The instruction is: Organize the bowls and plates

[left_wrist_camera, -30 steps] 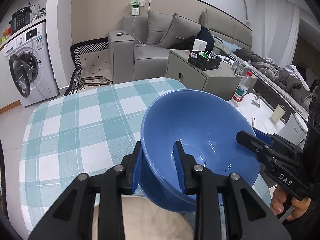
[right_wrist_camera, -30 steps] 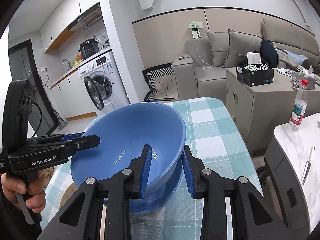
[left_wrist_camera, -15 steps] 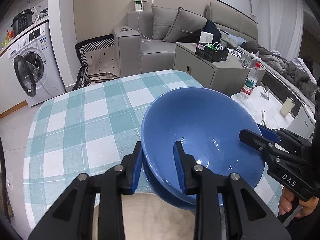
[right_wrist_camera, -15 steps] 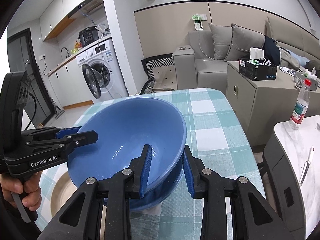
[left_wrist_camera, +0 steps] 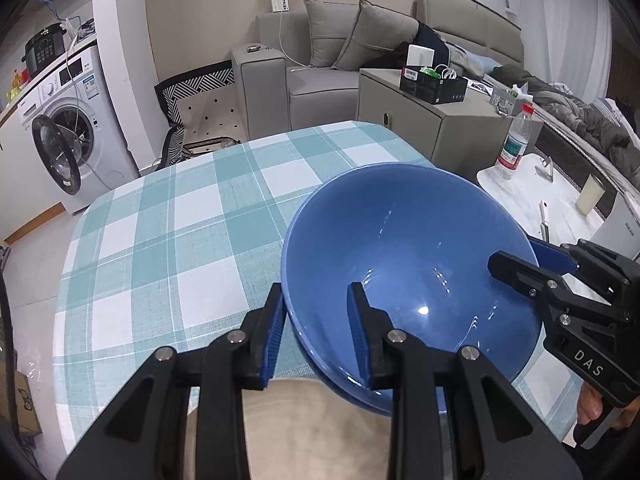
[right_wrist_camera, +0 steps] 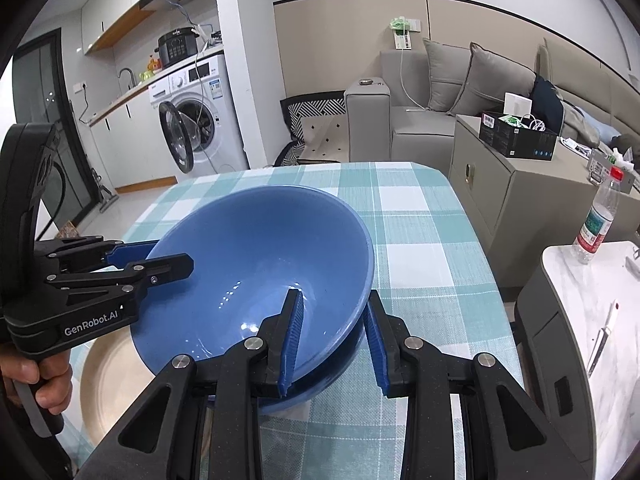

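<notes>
While both grip its rim: blue bowl [left_wrist_camera: 408,256] | left gripper [left_wrist_camera: 316,336] clamped | right gripper [right_wrist_camera: 334,340] clamped | bowl interior bare

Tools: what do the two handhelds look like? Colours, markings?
Both are matte black, angular frames with silver pivot screws and ribbed blue pads. The left tool reads "GenRobot.AI" in white on its side, seen from the right wrist; the right tool reads "DAS", seen from the left wrist. No sleeves or cables visible.

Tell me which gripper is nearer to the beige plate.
Left. The left gripper grips the blue bowl's rim right above the beige plate; the right gripper clamps the opposite rim, over checked cloth beyond the plate's edge.
</notes>
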A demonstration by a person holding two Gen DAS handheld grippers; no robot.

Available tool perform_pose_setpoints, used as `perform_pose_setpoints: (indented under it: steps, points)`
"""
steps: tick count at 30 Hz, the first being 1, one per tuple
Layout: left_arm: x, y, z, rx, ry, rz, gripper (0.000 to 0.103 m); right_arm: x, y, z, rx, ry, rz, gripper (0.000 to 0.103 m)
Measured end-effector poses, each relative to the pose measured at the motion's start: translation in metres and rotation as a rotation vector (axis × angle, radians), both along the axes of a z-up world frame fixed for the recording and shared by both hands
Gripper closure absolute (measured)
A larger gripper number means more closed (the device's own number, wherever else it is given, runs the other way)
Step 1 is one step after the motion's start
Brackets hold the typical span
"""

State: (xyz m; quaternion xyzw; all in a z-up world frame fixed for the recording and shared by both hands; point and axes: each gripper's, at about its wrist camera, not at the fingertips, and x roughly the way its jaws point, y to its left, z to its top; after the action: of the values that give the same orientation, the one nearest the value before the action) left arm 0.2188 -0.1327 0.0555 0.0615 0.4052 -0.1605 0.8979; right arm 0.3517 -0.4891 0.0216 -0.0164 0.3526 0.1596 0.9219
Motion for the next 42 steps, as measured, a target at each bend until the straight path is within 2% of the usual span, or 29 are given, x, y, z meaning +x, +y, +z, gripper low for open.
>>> perform_pose_setpoints:
  steps: [12,20,26,28,33,37,38,40,42]
  points:
    - [0.001,-0.004,-0.009,0.040,0.009,-0.003,0.074,0.001,0.012,-0.013,-0.112,0.009,0.006,0.070]
    - [-0.001,-0.009,-0.013,0.086,0.003,-0.005,0.073,0.000,0.016,-0.016,-0.149,0.002,0.009,0.069]
    - [-0.001,-0.007,-0.016,0.080,0.018,-0.019,0.069,-0.002,0.019,-0.017,-0.155,-0.002,0.021,0.061]
    - [-0.002,-0.006,-0.017,0.077,0.022,-0.022,0.069,-0.002,0.021,-0.018,-0.151,-0.001,0.029,0.055]
    - [-0.001,-0.002,-0.018,0.045,0.045,-0.030,0.066,-0.003,0.025,-0.020,-0.166,-0.003,0.024,0.050]
    - [-0.001,0.001,-0.017,0.026,0.056,-0.029,0.064,-0.003,0.021,-0.017,-0.137,-0.012,0.025,0.035]
    - [-0.001,0.002,-0.017,0.024,0.056,-0.025,0.059,-0.003,0.019,-0.015,-0.127,-0.018,0.030,0.033]
    - [-0.002,0.004,-0.016,0.010,0.058,-0.019,0.053,-0.005,0.015,-0.011,-0.105,-0.028,0.037,0.021]
    - [-0.002,0.006,-0.015,-0.006,0.061,-0.017,0.049,-0.005,0.009,-0.007,-0.076,-0.032,0.038,0.019]
